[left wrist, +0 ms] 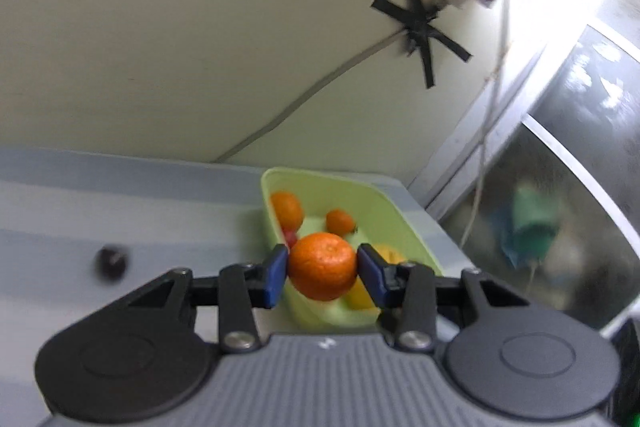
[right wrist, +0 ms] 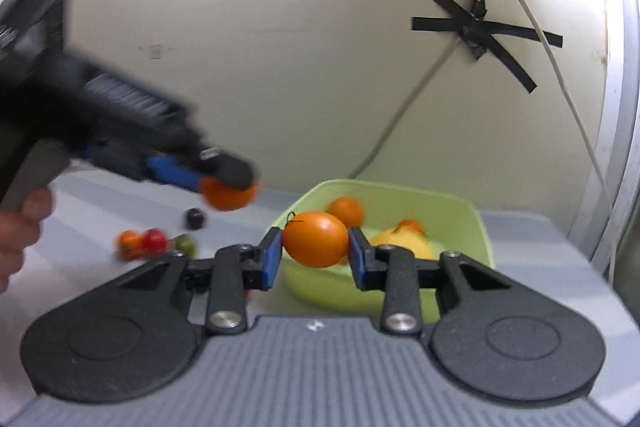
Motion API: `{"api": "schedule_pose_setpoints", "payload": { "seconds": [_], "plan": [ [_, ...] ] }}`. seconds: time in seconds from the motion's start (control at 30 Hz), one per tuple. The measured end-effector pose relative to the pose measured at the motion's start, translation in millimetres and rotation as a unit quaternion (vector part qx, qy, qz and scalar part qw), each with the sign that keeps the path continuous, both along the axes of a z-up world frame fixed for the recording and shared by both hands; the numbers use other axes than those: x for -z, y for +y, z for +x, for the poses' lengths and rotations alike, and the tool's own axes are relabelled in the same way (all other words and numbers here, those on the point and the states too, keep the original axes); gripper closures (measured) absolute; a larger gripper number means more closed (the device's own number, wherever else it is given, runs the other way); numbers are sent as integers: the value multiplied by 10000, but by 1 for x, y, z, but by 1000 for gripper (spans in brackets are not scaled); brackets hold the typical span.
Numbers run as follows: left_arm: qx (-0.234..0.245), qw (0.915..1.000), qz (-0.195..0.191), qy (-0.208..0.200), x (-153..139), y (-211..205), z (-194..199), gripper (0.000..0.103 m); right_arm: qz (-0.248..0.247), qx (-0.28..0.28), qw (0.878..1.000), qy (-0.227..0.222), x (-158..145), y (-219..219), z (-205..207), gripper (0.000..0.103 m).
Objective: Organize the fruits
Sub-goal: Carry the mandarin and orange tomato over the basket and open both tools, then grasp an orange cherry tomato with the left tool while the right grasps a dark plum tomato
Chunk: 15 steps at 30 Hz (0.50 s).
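Left tool clamped on a mandarin, blue pads tight on both sides, fruit held above the near end of the green tub. Right tool gripping a smooth orange tomato w/ a thin dark stem curl, held up just in front of the tub. Tub sits on the grey tabletop near the wall. Inside it: two oranges toward the back, a yellow fruit mostly hidden behind the left tool's finger, and a red bit low on the left side, too covered to name. From the right cam the left tool shows side-on, heavily blurred, its mandarin half covered by the black fingertip; the person's hand is cut off at the frame edge. Loose on the tabletop: dark round fruit, then a cluster of orange, red and green small fruits, smeared by blur, can't tell if they touch. Tub's near wall is hidden behind both tools. Black tape cross on the wall holds a cable
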<state>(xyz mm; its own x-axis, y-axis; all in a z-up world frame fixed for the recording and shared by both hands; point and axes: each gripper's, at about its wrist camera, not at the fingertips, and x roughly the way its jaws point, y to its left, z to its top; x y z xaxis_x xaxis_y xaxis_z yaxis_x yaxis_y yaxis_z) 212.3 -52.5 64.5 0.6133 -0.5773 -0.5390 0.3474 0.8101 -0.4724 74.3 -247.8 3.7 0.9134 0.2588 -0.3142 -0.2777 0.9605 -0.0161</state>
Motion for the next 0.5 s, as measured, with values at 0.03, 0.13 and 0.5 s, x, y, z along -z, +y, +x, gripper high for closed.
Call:
{"api": "schedule_pose_setpoints", "payload": {
  "seconds": [0.03,0.13,0.5],
  "plan": [
    [-7,10000,37,32,3,-7,11,64,-51,3,10000,7,2,1,7,65],
    [37,9997,178,134,16,-28,36,64,-186,-16,9998,36,10,4,20,65],
    [105,9996,260,68,16,-40,42,58,-113,177,9994,-276,13,-1,12,59]
  ]
}}
